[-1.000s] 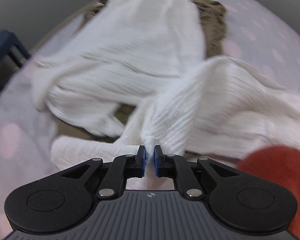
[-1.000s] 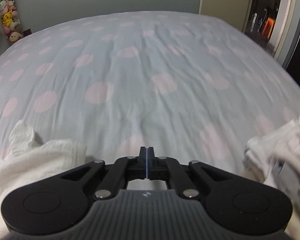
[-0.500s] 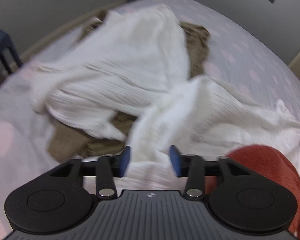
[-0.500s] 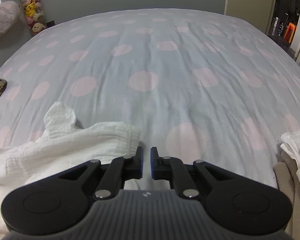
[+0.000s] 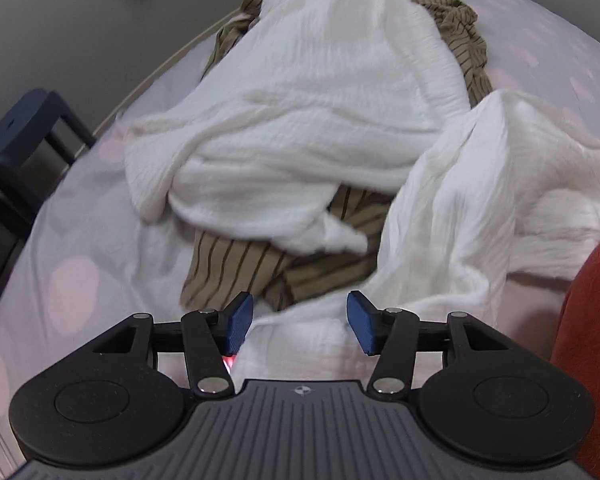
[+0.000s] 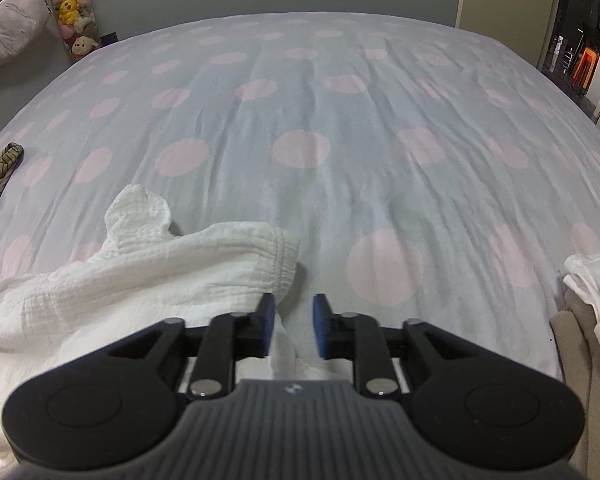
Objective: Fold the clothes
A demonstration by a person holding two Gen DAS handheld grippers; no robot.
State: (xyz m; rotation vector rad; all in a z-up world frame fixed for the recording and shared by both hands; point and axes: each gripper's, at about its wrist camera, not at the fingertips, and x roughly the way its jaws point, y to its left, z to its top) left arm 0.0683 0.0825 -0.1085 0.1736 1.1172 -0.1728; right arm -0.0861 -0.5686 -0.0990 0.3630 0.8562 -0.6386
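Around you: bed (image 6: 340, 92) with a pale sheet dotted pink, mostly bare across its middle and far side. Hanging row of soft toys (image 6: 74, 8) against the wall past the far left corner, a pale pillow (image 6: 8, 28) beside it. Dark blue chair (image 5: 24, 136) stands off the bed's left edge. Red sleeve (image 5: 588, 340) shows at the right edge of your left wrist view. A second heap of pale clothes (image 6: 592, 300) sits at the bed's right edge, near your right gripper.

In the way: a brown striped garment (image 5: 240, 264) lies tangled under the white garment (image 5: 308, 120), poking out both at the far side and the near side of the heap, just ahead of your left gripper.

White garment: crinkled, ribbed cloth, bunched in thick folds, near the bed's left edge; one part trails across the near edge to the right gripper, ending in a gathered cuff (image 6: 280, 256) lying flat on the sheet.

Left gripper (image 5: 300, 322): jaws spread wide, released, white cloth lying loose between them.

Right gripper (image 6: 294, 326): jaws parted, gripping nothing, a fold of white cloth below the gap
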